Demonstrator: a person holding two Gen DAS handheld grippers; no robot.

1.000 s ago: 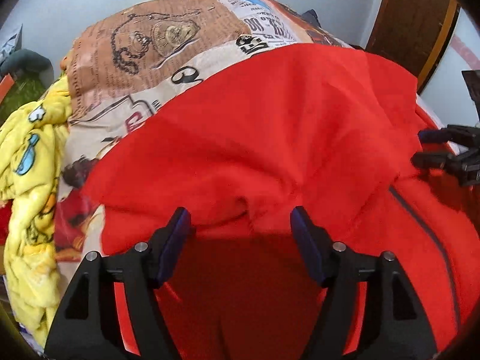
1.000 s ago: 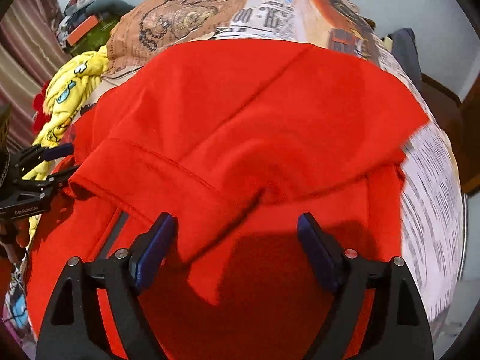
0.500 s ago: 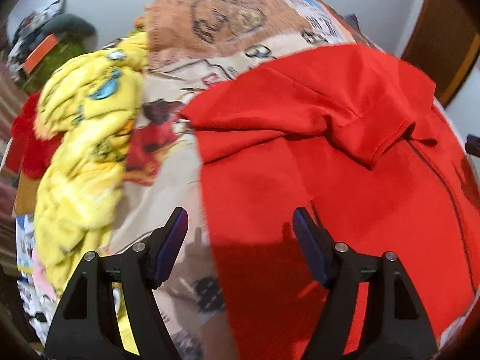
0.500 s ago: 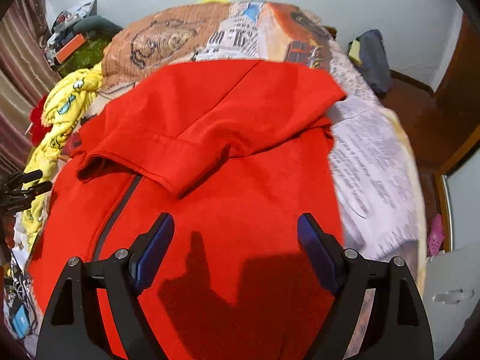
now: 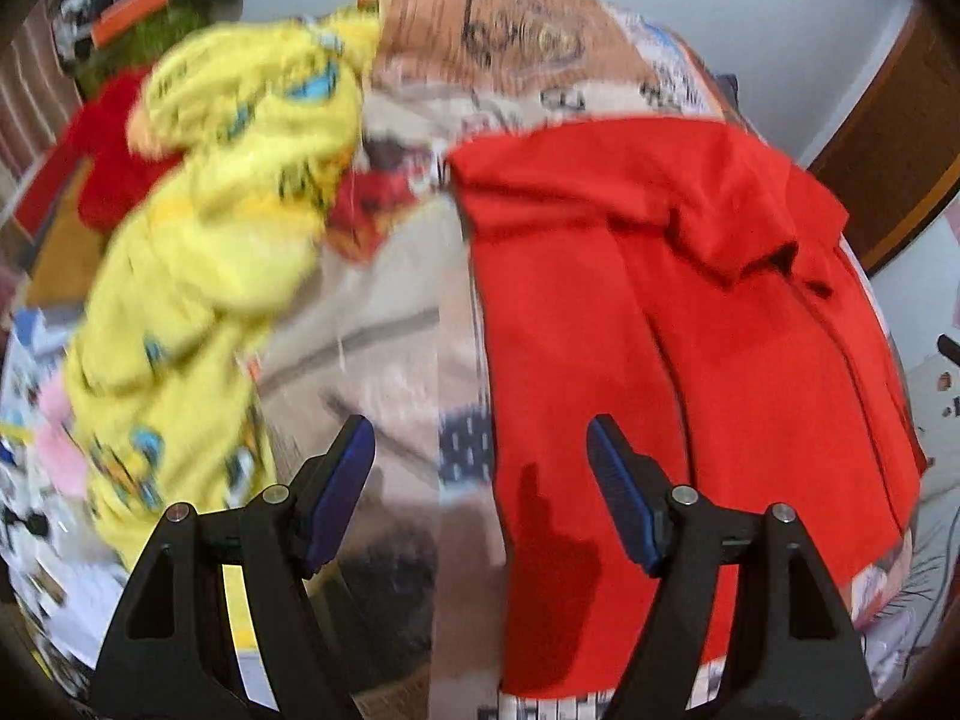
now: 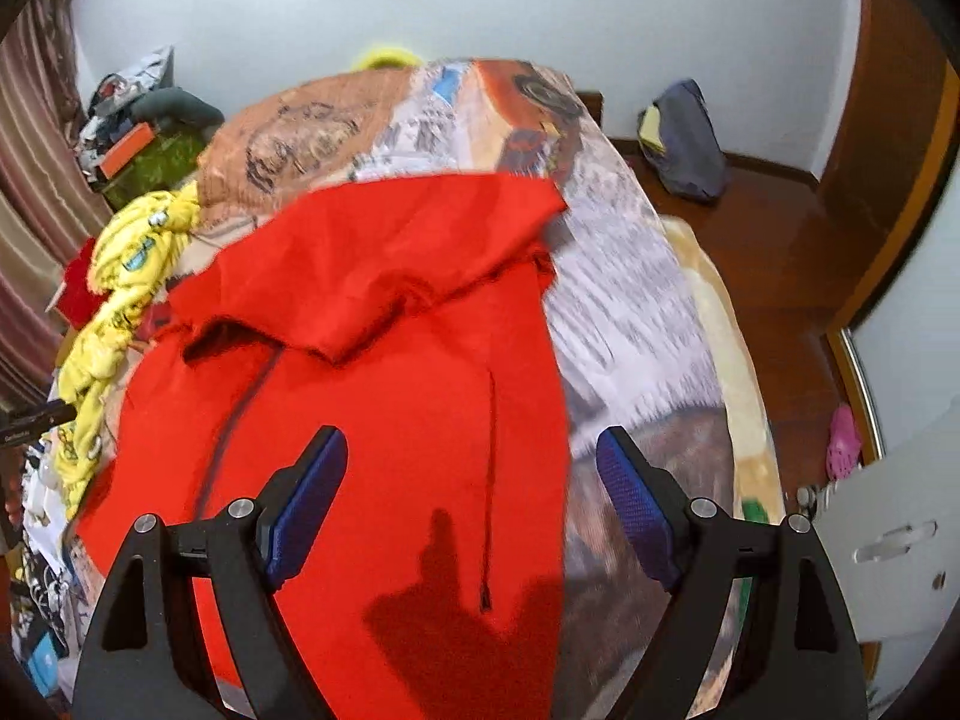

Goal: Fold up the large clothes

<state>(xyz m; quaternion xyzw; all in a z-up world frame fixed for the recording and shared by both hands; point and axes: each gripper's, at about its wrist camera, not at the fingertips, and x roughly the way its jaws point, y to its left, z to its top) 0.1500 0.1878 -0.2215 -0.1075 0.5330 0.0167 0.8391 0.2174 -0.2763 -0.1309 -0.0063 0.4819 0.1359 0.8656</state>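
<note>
so far the red hooded jacket (image 6: 384, 396) lies spread on the bed (image 6: 630, 312), over the printed bedcover, with its hood (image 6: 390, 258) folded down over the upper back or chest; that looks like the first fold done. the body below the hood is flat and full length, with a dark zip line running down it, so the side folds and the final halving seem left to do. a crumpled yellow cartoon-print garment (image 5: 228, 252) waits beside it, unfolded.

the left tool (image 5: 480, 486) hovers above the jacket's left edge, pointing steeply down, jaws apart and holding nothing. the right tool (image 6: 471, 492) hangs over the jacket's right edge, also tilted down, released and empty, clear of the cloth.
</note>
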